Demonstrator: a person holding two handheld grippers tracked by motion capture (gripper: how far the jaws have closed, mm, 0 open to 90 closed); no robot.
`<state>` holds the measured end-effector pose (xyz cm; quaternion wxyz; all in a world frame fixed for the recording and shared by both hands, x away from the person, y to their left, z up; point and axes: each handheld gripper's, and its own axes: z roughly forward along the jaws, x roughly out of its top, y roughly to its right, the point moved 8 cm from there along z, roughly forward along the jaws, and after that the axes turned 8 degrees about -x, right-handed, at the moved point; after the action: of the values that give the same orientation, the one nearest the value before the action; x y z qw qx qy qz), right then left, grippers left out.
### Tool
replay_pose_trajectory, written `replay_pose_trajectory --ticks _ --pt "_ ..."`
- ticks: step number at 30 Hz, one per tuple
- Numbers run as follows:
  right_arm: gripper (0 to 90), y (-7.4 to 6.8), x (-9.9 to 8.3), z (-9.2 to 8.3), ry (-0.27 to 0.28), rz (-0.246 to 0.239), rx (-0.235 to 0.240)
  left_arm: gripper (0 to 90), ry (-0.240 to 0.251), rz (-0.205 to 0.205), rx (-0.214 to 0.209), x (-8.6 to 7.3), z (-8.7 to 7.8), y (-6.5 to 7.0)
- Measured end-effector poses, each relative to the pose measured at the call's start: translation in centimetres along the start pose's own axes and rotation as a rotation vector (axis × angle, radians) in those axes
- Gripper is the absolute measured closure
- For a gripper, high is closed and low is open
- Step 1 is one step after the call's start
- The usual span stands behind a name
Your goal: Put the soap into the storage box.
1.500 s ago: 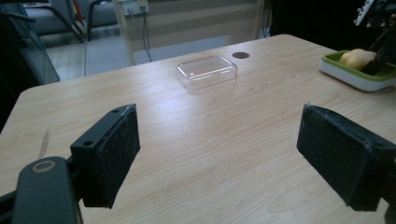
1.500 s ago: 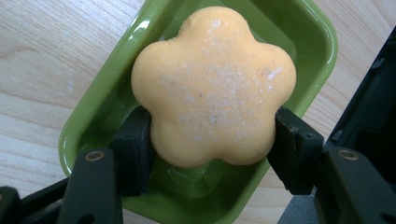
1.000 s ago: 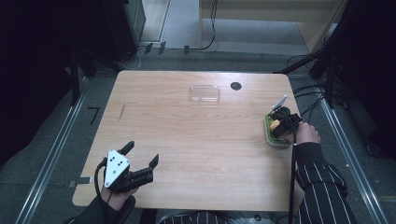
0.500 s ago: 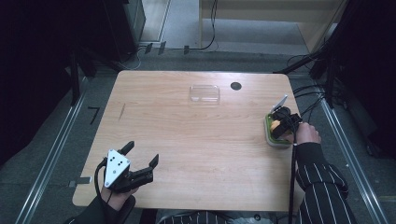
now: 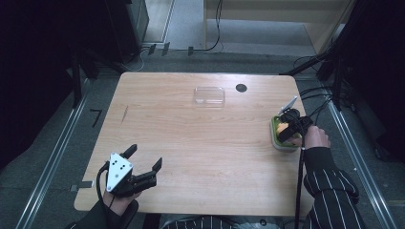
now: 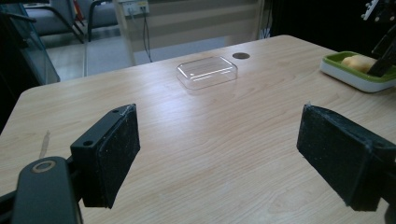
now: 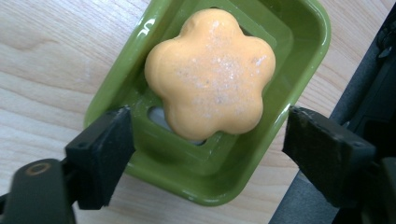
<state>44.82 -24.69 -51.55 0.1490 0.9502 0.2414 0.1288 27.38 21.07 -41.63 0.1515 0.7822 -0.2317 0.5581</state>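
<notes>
An orange flower-shaped soap lies in a green dish at the table's right edge, the same green dish in the high view. My right gripper hovers just over the dish, open, one jaw on each side of it, touching nothing. A clear plastic lid lies flat at the far middle of the table, the same lid ahead in the left gripper view. My left gripper rests open at the near left corner, nothing between its jaws.
A small dark round hole sits in the tabletop right of the lid. The wooden table ends right beside the dish. Cables trail off the right edge.
</notes>
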Motion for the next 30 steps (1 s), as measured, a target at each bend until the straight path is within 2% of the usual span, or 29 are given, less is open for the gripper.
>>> replay_pose_trajectory --ticks 8,14,22,30 --pt "6.9 -0.6 -0.6 -1.7 0.02 0.022 0.044 13.7 0.001 -0.001 -0.001 0.0 0.0 0.0" --pt "3.3 -1.8 -1.4 -2.6 0.012 0.009 0.068 13.7 0.005 -0.003 0.001 0.0 0.0 0.0" --pt "0.2 -4.2 -2.7 -3.9 -0.005 -0.04 0.08 13.7 0.002 -0.003 0.001 0.0 0.0 0.0" --pt "0.2 -6.5 -4.3 -4.2 -0.025 -0.082 0.075 13.7 0.003 -0.004 0.001 0.0 0.0 -0.1"
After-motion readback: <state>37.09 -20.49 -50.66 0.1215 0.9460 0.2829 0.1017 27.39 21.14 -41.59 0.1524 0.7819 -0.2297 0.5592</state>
